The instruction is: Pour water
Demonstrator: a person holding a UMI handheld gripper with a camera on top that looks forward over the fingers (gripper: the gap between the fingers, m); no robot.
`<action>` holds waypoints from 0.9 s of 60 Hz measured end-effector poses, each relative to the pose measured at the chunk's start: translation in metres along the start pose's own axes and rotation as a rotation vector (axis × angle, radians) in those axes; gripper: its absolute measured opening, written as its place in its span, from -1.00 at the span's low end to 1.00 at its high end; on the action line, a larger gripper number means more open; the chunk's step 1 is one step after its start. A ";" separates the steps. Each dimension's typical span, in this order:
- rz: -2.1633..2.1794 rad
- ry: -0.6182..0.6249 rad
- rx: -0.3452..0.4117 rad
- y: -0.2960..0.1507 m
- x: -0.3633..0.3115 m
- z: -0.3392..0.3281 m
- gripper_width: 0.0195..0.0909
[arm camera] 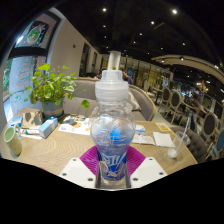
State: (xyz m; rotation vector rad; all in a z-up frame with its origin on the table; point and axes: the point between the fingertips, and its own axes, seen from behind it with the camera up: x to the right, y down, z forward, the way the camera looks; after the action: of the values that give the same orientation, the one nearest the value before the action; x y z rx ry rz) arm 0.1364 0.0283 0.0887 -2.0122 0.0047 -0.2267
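A clear plastic water bottle [112, 120] with a blue label stands upright between my fingers, its white cap [113, 62] on top. My gripper [112, 166] is shut on the bottle's lower body, the magenta pads [92, 158] pressing it from both sides. Water fills much of the bottle. A clear glass [179, 143] stands on the wooden table [50, 150] beyond the fingers to the right.
A potted green plant [50, 88] stands on the table at the left, with a green mug [11, 140] and small items near it. Papers [78, 125] and a booklet [150, 134] lie behind the bottle. Chairs [185, 105] stand further back.
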 end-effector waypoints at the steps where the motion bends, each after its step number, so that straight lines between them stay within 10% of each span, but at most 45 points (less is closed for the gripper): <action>1: -0.019 0.014 0.003 -0.005 0.000 -0.003 -0.61; 27: -1.055 0.392 0.157 -0.155 -0.116 -0.088 -0.62; 54: -1.988 0.413 0.100 -0.117 -0.246 -0.055 -0.61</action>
State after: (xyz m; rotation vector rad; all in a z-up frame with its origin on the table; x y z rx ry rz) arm -0.1258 0.0559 0.1777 -1.1164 -1.6802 -1.7453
